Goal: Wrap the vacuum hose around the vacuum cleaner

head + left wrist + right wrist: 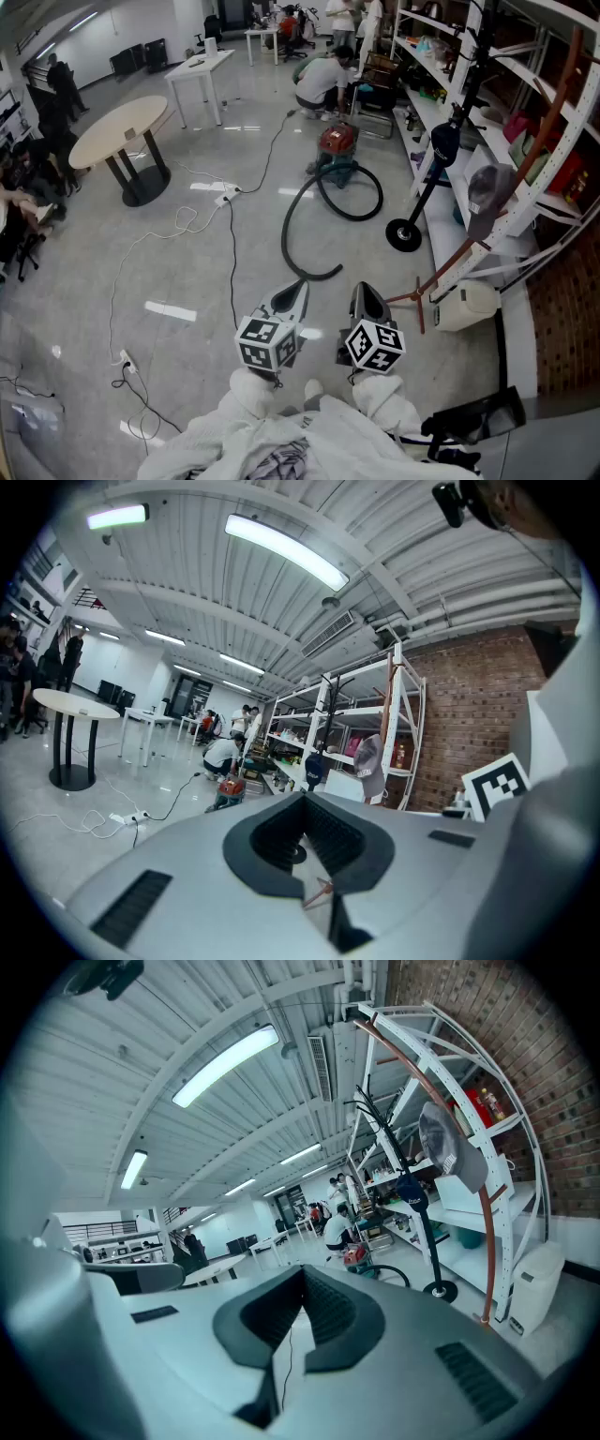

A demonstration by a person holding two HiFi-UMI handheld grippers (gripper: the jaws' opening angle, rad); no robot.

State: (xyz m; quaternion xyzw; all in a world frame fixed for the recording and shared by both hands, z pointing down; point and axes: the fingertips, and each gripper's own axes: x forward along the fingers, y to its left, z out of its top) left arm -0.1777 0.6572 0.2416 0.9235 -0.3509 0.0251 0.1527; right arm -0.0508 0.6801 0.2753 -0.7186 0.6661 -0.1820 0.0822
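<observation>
- Open grey floor lies ahead of me and to my left. The shelving [487, 141] closes off the whole right side, with a floor stand [404, 234] and a white box [466, 305] at its foot. A round table [117, 127] stands well off to the left, and a thin white cable [232, 244] trails across the floor.
- My left gripper [298, 286] and right gripper [366, 289] are both clenched tip to tip, with nothing in either.
- The vacuum cleaner [337, 145] sits well ahead near the shelving, and a crouching person [323, 80] is just behind it.
- The shelving is cut off at the right edge. Where the vacuum hose [284, 239] joins the body is too small to make out.
- The hose lies unwrapped on the floor. One loop sits beside the cleaner, then a long arc runs towards me. Its free end curls rightward just ahead of my jaws.
</observation>
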